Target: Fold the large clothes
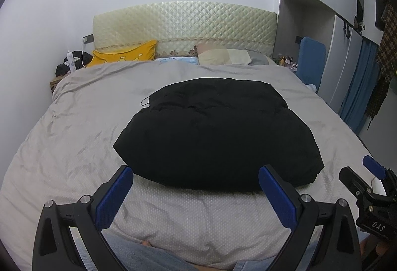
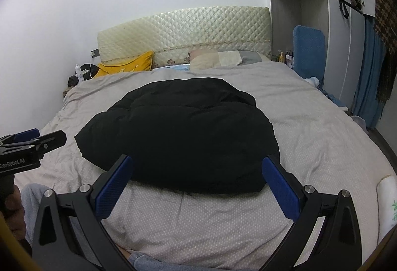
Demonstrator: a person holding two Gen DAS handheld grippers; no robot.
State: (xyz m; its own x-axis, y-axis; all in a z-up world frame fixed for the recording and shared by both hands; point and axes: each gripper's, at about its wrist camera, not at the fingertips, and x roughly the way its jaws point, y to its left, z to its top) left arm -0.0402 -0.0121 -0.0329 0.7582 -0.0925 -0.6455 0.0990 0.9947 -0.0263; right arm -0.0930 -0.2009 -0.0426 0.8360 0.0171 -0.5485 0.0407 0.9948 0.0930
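A black puffy jacket [image 1: 213,132] lies folded into a thick bundle in the middle of the bed; it also shows in the right wrist view [image 2: 183,137]. My left gripper [image 1: 196,184] is open and empty, held just short of the jacket's near edge. My right gripper [image 2: 197,178] is open and empty too, also at the near edge. The right gripper shows at the right of the left wrist view [image 1: 367,184], and the left gripper at the left of the right wrist view [image 2: 32,144].
The bed is covered by a grey duvet [image 1: 74,137]. A yellow pillow [image 1: 124,55] and pale pillows [image 1: 223,56] lie by the quilted headboard [image 1: 183,22]. A nightstand with clutter [image 1: 69,65] is at the left. A blue padded board [image 1: 310,57] and wardrobe [image 1: 347,47] stand at the right.
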